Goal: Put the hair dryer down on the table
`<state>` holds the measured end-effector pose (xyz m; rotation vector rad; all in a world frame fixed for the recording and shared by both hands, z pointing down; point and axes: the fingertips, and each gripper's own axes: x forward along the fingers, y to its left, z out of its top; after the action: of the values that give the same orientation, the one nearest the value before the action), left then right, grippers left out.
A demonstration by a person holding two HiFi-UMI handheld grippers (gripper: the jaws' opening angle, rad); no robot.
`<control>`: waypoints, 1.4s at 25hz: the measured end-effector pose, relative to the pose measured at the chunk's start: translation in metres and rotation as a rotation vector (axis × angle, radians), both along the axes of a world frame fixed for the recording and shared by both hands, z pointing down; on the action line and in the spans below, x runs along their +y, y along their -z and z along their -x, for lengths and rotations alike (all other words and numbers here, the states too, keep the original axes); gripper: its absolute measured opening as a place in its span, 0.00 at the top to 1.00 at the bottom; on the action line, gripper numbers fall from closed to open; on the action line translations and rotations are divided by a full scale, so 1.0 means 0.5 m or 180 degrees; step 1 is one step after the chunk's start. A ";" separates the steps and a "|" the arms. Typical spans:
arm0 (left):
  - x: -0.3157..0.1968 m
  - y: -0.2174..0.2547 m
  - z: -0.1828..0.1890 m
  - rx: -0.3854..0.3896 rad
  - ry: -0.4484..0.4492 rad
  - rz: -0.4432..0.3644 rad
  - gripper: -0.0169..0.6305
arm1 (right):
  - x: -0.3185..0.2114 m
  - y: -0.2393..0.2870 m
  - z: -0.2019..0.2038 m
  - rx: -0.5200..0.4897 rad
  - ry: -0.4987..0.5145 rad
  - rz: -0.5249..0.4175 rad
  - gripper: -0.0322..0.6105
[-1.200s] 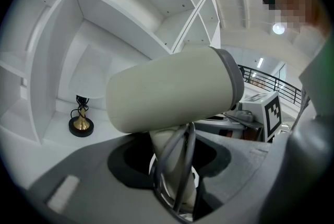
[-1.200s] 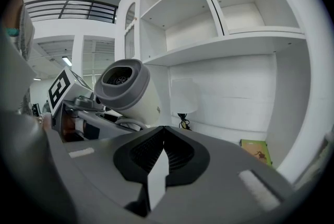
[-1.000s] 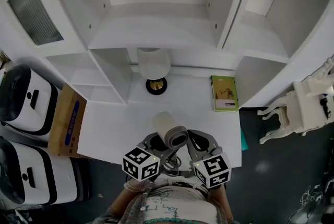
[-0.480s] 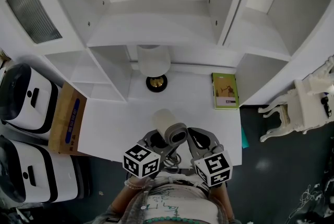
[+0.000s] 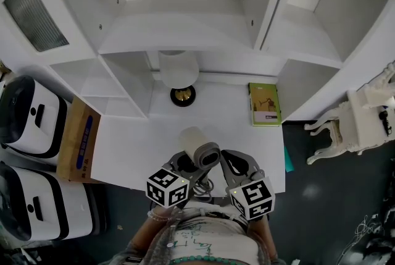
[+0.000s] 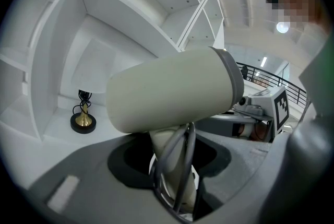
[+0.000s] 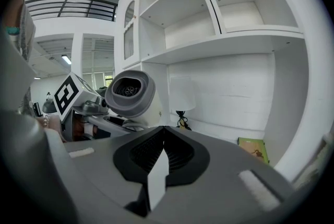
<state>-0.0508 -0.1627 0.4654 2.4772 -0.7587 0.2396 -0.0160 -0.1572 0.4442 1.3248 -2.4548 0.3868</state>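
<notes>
The left gripper (image 6: 175, 168) pinches the dryer (image 6: 172, 90) by its handle, over the table's (image 5: 139, 146) near edge. The right gripper (image 7: 160, 137), jaws pressed together and empty, is just beside it. One dryer, one lamp (image 5: 179, 72), one book (image 5: 265, 105).

Head cam looks steeply down at table (image 5: 234, 140); 2 claw cams face shelves (image 5: 185, 32); all 3 share lamp (image 5: 179, 70).

Matt cream plastic hair dryer (image 5: 199, 149), smooth white painted tabletop (image 5: 142, 146), shiny brass-coloured metal lamp base (image 5: 182, 96), plain brown cardboard box (image 5: 78, 140)
</notes>
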 end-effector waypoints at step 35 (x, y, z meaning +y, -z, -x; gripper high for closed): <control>-0.013 -0.109 -0.022 -0.0135 -0.0059 0.0285 0.69 | 0.002 -0.004 -0.030 0.0092 -0.0082 0.0028 0.90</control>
<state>-0.0399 -0.1692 0.5197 2.4025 -0.7266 0.3268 -0.0012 -0.1560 0.4463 1.3501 -2.4118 0.3816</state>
